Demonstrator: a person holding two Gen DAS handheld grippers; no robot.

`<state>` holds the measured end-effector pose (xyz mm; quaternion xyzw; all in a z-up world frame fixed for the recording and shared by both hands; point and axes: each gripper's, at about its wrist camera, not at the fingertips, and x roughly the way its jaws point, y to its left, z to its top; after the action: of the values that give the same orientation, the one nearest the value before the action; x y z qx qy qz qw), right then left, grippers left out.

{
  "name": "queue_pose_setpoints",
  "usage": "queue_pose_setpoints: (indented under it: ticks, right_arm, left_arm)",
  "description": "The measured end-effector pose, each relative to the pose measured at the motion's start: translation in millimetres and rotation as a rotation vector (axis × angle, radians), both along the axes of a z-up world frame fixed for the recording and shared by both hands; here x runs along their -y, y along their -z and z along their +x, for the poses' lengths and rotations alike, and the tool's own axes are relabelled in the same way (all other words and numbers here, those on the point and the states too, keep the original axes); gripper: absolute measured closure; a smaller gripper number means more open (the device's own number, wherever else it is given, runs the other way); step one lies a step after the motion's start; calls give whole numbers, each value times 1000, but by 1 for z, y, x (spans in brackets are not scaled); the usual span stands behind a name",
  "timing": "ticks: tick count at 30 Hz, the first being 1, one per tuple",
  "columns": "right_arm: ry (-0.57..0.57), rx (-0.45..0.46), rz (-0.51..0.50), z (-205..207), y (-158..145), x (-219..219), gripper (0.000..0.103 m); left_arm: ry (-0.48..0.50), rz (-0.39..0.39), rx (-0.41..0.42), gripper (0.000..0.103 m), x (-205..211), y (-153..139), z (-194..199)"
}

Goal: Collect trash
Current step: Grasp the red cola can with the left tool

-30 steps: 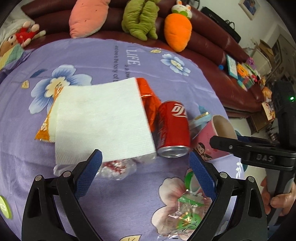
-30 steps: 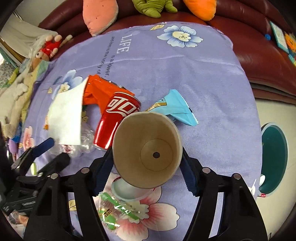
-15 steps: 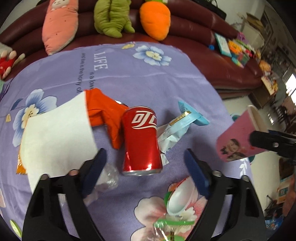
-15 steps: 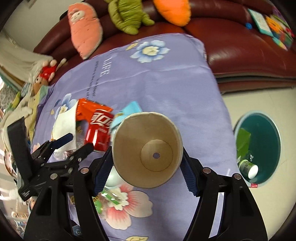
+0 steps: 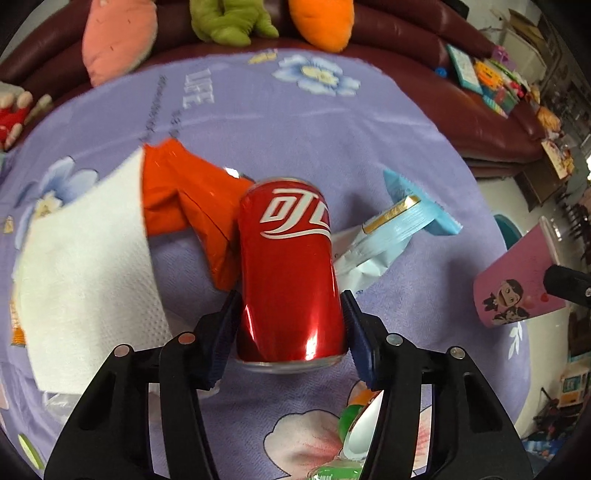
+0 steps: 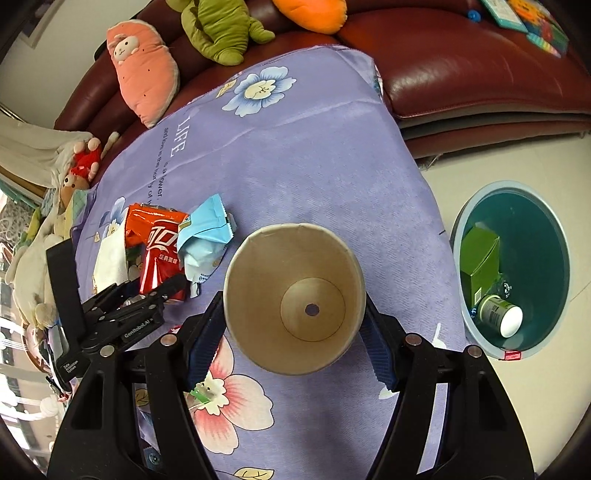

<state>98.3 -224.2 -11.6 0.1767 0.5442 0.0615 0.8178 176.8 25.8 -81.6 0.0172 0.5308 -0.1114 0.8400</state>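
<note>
**Red can between the blue pads, paper cup held near the bin**

The red can [image 5: 288,269] lies on its side on the purple flowered cloth [image 5: 295,129]. The left gripper [image 5: 288,325] sits over the can's near end. Its jaws are closing, and the can is between them. The blue pads [image 5: 221,339] look right up against the can's sides, but I cannot tell if they press on it yet.

An orange snack bag [image 5: 184,199] touches the can on its left. A white paper napkin [image 5: 85,273] lies over part of that bag. On the can's right is a light blue wrapper [image 5: 399,229], very close to the can. A green and clear wrapper [image 5: 347,443] lies on the cloth nearer the camera, partly hidden behind the right finger.

The right gripper [image 6: 295,325] holds a paper cup [image 6: 295,295], with one blue pad on each side of it. The cup's open mouth faces the camera, and it is brown and bare inside. In the left view the same cup is pink with a cartoon picture.

A round bin [image 6: 513,269] stands on the floor past the cloth's right edge. In it are a green box [image 6: 480,262] and a small can [image 6: 498,314].

Behind the cloth is a dark red sofa [image 6: 461,66] with a pink plush [image 6: 144,70], a green plush [image 6: 221,29] and an orange plush [image 6: 310,14].
</note>
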Motion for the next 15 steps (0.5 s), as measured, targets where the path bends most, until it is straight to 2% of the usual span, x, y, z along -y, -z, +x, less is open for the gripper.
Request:
queue_pose_setpoints:
  ticks: [6, 15]
  right_arm:
    - [4, 13, 16, -5, -2, 8, 37]
    - [3, 42, 40, -18, -10, 14, 37]
  left_arm:
    - [-67, -36, 59, 48, -15, -31, -13]
    - [-67, -65, 122, 48, -12, -72, -39]
